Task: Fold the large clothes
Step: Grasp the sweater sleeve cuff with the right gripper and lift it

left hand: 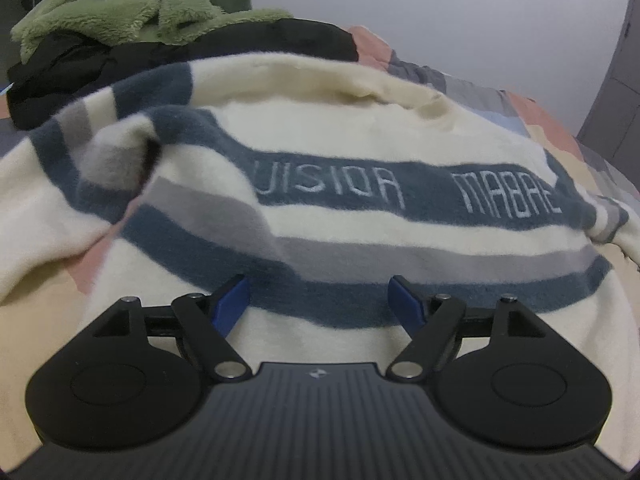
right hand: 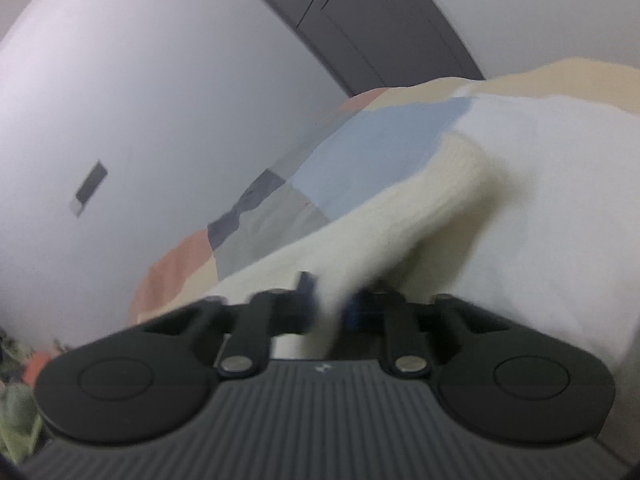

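Cream fleece fills most of what I see past my left gripper (left hand: pixel 319 300): a striped sweater (left hand: pixel 360 152) spread on the patchwork bedspread (left hand: pixel 560 128), banded in slate blue and grey, with pale lettering stitched along one blue band. My left gripper's blue fingertips (left hand: pixel 232 300) stand wide apart just over the lower blue stripe, with nothing between them. One sleeve is bunched up on the left side of the sweater. Behind it lies a black garment (left hand: pixel 80 68), and on top of that a heap of green fleece clothing (left hand: pixel 120 4).

My right gripper (right hand: pixel 330 300) is nearly closed, its blue tips pinched on a fold of the same cream sweater (right hand: pixel 400 232); the fabric rises from the fingers in a ridge. This view is blurred, so I cannot tell which part of the garment I have. The bedspread (right hand: pixel 360 148) shows blue, grey and salmon patches beyond, with a pale wall (right hand: pixel 160 100) and a dark grey cabinet (right hand: pixel 380 28) behind.
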Motion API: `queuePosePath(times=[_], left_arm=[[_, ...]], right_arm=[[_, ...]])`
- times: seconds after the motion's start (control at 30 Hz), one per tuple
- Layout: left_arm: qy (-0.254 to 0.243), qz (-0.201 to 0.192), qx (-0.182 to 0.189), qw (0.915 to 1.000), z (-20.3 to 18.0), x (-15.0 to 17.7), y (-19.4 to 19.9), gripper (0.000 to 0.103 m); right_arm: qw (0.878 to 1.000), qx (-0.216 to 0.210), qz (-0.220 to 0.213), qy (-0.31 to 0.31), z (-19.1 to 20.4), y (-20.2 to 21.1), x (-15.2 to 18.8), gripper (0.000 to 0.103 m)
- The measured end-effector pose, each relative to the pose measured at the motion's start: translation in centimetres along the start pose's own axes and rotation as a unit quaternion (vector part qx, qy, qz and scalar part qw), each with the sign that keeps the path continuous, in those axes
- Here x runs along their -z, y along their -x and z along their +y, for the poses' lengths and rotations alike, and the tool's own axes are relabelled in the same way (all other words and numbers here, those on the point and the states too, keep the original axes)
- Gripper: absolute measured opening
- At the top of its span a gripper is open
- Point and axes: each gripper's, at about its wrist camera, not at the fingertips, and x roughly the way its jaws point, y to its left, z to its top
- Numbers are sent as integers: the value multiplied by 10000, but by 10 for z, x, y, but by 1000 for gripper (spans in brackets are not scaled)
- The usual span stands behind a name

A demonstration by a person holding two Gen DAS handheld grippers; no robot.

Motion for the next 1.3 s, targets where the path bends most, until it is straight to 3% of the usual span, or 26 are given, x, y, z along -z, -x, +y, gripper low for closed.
queuePosePath(times=[0.13, 0.3, 0.43, 0.6, 0.8, 1.0, 1.1, 1.3], left_arm=[[57, 6, -122, 9999, 8, -8, 12, 80], [6, -127, 25, 9999, 22, -16, 35, 80], [-38, -345, 235, 9991, 33, -17, 55, 80], [104, -432, 417, 9981, 58, -20, 73, 80], [288, -715, 638, 9950, 89, -21, 104, 80], [714, -1019, 903, 9881, 122, -25, 128, 80], [925, -1088, 1016, 9845, 134, -25, 131, 80], [993, -1064, 1209, 9819, 141, -24, 125, 80]], right_arm=[[9981, -242, -30, 574, 46, 14, -16, 12], [9893, -802, -192, 1205, 128, 49, -40, 11], [9759, -1343, -269, 1700, 203, 85, -45, 11], [9454, -1904, -331, 2626, 302, 139, -16, 11], [8966, -2594, -109, 3587, 394, 197, 72, 11], [8512, -3078, 509, 4220, 440, 229, 187, 12], [8278, -3206, 964, 4502, 446, 236, 248, 12], [7895, -2991, 2020, 4964, 427, 227, 343, 12]])
